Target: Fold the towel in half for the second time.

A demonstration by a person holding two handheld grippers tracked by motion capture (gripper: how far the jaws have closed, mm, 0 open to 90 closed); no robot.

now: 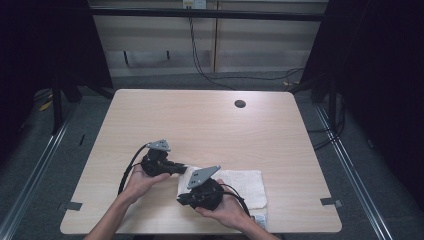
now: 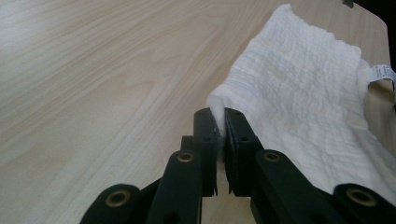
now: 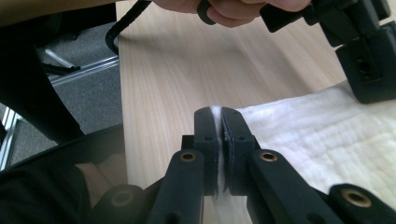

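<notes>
A white textured towel (image 1: pixel 245 186) lies on the near right part of the wooden table (image 1: pixel 200 120). In the high view my left gripper (image 1: pixel 184 169) reaches the towel's left edge from the left. Its own view shows the jaws pinched on a towel corner (image 2: pixel 215 105), with a care label (image 2: pixel 384 72) at the far end. My right gripper (image 1: pixel 181 199) sits at the towel's near left edge. In the right gripper view its jaws clamp a thin fold of the towel (image 3: pixel 303 135), and the left gripper's black body (image 3: pixel 362 56) hangs at the top right.
A round cable hole (image 1: pixel 240 104) sits in the table's far right part. The table's near edge runs close below both hands. Dark stands and cables (image 1: pixel 200 55) lie on the floor beyond the table. A chair and grey floor (image 3: pixel 79 88) lie off the table's left side.
</notes>
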